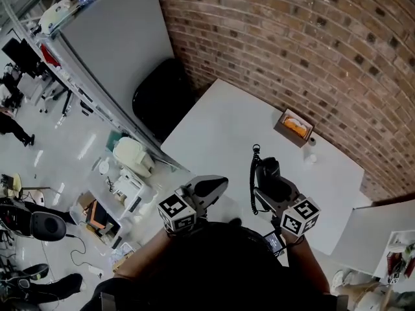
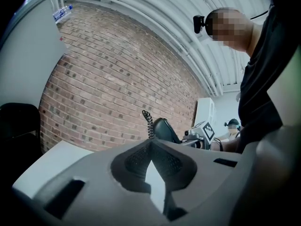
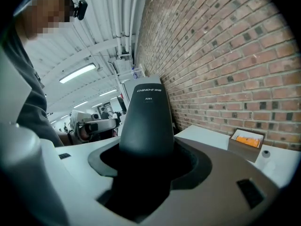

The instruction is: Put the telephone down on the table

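Two hand-held grippers over a white table (image 1: 227, 128), seen from above. The right gripper (image 1: 269, 190) is clamped on a black telephone (image 1: 273, 175), its jaws pressed against the body's two sides. The telephone is held over the near part of the table, and no view shows whether it touches the top. Its coiled cord (image 1: 253, 188) hangs in a loop on the left side. In the right gripper view the raised end of the telephone bears the white lettering "CHINO-E", and beneath it a short code that reads roughly "A081". The left gripper (image 1: 217, 183) holds nothing, and its jaw tips meet. It hangs at the table's near left edge, just beside the telephone but apart from it. Each gripper carries a cube (image 1: 176, 212) with black-and-white square markers.

Surface: the tabletop is plain white and set cornerwise against a red brick wall (image 1: 311, 44). An open cardboard box (image 1: 293, 127) with orange contents stands near the wall, and a small white object (image 1: 310, 158), too small to tell, lies just beside it.

Room: a black chair (image 1: 162, 96) stands at the table's far left corner, against a grey partition panel (image 1: 117, 37). Beyond the panel lies a pale floor (image 1: 65, 154) strewn with equipment. The gripper views show a white ceiling with pipes and strip lights.
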Demonstrator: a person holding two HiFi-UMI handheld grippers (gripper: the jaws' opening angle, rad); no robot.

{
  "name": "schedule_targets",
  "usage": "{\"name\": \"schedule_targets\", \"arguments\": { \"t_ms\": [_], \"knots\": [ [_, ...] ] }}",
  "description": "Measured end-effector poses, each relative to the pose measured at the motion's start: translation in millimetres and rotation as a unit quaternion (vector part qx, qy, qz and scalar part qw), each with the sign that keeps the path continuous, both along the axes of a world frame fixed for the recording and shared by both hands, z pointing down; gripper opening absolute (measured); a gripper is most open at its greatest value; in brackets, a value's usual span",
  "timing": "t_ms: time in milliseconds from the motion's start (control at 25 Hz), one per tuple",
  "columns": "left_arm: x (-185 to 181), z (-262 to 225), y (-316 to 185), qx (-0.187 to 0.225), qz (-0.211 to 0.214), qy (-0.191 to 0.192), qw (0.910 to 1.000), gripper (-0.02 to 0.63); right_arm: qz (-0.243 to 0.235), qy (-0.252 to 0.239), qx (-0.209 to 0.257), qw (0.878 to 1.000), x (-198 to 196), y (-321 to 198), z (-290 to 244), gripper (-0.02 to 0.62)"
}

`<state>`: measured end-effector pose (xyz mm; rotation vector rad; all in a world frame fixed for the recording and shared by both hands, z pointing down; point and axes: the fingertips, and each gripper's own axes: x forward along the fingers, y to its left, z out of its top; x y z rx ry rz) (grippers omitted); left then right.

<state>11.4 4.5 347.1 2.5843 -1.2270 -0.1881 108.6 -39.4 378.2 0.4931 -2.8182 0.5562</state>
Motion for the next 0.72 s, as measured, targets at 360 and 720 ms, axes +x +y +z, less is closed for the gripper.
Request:
{"name": "schedule_targets", "arguments": {
  "t_ms": [360,720],
  "knots": [
    [15.4,-4.6,-43.6,0.014,0.037,-0.024,0.9989,0.006,0.053,-0.012,-0.005,0.999,28.4,-31.2,-0.2,0.272],
    [4.9,-4.6,-91.5,0.017,0.113,-0.004,0.9934,0.006,0.124,-0.003,-0.011,0.992,15.5,-52.8,-2.5,0.272]
  ]
}}
